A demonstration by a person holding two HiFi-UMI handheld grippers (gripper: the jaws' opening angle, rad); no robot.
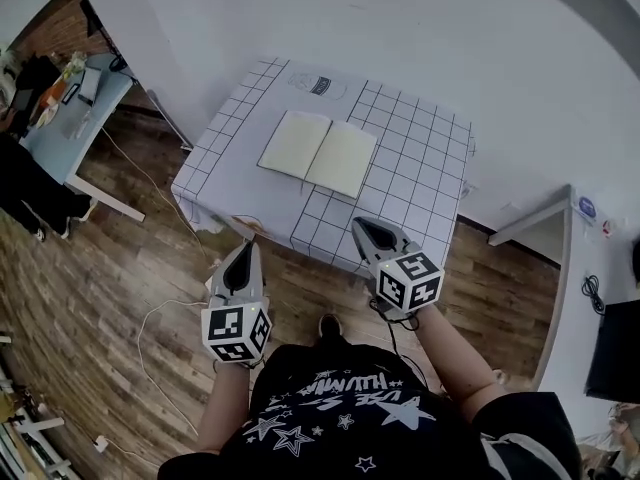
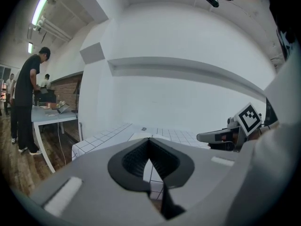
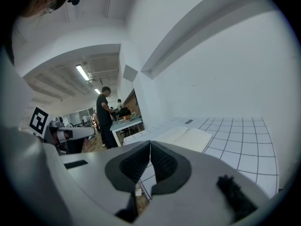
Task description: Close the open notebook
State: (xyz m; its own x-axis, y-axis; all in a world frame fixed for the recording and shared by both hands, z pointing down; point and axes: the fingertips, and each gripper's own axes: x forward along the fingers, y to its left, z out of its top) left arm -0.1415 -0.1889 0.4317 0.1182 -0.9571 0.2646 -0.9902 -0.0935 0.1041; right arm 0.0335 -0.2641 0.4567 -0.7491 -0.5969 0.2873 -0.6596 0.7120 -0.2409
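An open notebook (image 1: 318, 153) with blank cream pages lies flat on the white grid-patterned table (image 1: 420, 183), spine toward me. It also shows low in the left gripper view as the notebook (image 2: 139, 136), and in the right gripper view as the notebook (image 3: 186, 136). My left gripper (image 1: 241, 251) hangs over the wooden floor, short of the table's near edge, shut and holding nothing. My right gripper (image 1: 361, 225) is at the table's near edge, also shut with nothing in it. Both point toward the notebook and are apart from it. In their own views the left gripper (image 2: 149, 140) and right gripper (image 3: 150, 144) show their tips meeting.
A white wall stands right behind the table. At the far left is a pale blue desk (image 1: 72, 103) with clutter, where a person (image 2: 27, 102) stands. A white cable (image 1: 160, 313) lies on the floor. A white desk edge (image 1: 535, 218) is at the right.
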